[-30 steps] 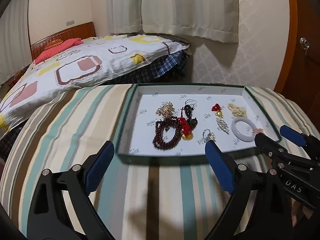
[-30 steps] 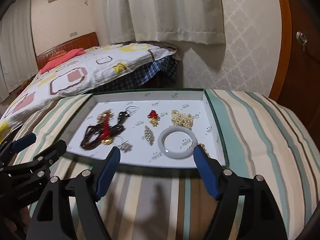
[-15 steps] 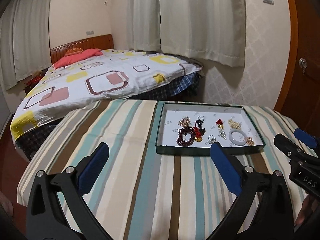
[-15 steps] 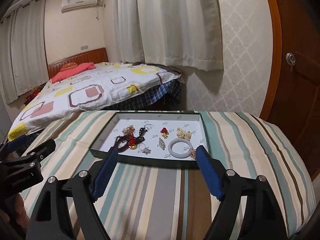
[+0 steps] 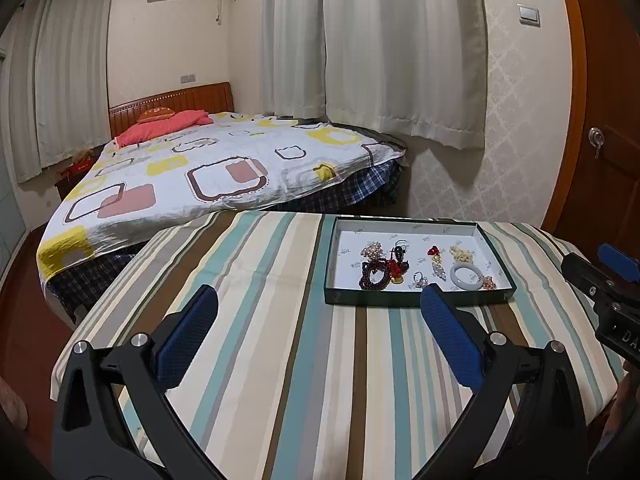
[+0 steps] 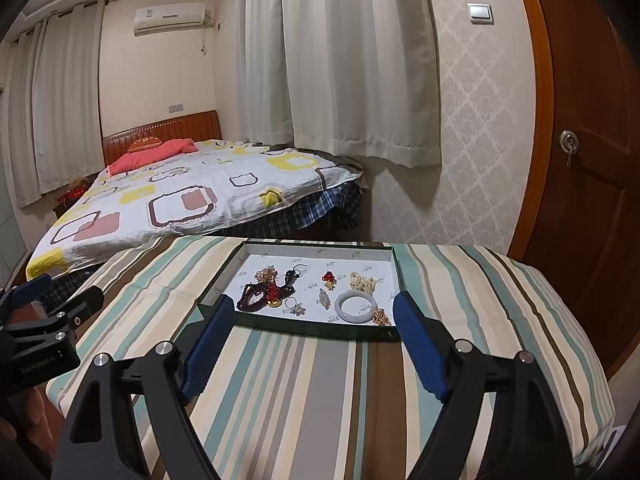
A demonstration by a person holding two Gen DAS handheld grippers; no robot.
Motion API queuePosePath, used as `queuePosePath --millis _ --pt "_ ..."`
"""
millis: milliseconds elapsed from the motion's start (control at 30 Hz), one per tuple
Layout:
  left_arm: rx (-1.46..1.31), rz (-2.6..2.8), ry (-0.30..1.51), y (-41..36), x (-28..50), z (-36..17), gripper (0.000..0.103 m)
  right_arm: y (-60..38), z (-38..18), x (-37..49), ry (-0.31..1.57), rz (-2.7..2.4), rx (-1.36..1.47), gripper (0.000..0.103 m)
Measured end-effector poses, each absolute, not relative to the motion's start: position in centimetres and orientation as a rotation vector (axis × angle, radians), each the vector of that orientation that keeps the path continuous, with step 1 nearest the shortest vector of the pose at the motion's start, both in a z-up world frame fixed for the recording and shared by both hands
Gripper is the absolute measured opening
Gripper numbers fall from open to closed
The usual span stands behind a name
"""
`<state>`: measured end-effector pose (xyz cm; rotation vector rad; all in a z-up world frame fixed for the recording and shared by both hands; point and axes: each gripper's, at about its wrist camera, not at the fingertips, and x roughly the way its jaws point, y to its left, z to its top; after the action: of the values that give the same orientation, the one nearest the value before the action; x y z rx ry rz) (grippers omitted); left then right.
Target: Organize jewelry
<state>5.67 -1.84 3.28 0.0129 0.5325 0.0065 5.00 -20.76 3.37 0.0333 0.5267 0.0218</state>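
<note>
A shallow dark-green tray [image 5: 416, 298] [image 6: 312, 326] with a white floor lies on the striped table. Several pieces of jewelry lie loose in it: a white bangle [image 5: 453, 277] [image 6: 356, 319], a dark red bead bracelet [image 5: 364, 274] [image 6: 250, 300], a gold chain [image 5: 460, 254] [image 6: 362, 280], a red charm [image 5: 433, 251] [image 6: 329, 277] and a small ring [image 5: 419, 278] [image 6: 291, 303]. My left gripper [image 5: 319, 292] hangs open above the cloth, short of the tray's front left. My right gripper [image 6: 314, 300] stands open before the tray's front wall. Neither holds anything.
The striped tablecloth [image 5: 280, 360] covers the table out to its edges. A bed with a patterned quilt [image 5: 208, 168] stands behind the table on the left. Curtains [image 6: 340, 60] and a papered wall close the back. A wooden door [image 6: 592, 160] is at the right.
Both grippers have drawn back and risen from the tray, which now looks smaller and farther off. Nothing in the tray has moved. Both jaws stand a little wider.
</note>
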Motion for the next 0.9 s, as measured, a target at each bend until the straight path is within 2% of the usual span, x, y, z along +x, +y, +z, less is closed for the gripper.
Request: queuePosePath --millis 900 --pt "-0.004 -0.007 0.522 -1.69 4.92 3.62 0.099 -20.7 3.8 4.28 0.508 0.021 0.029 0.079"
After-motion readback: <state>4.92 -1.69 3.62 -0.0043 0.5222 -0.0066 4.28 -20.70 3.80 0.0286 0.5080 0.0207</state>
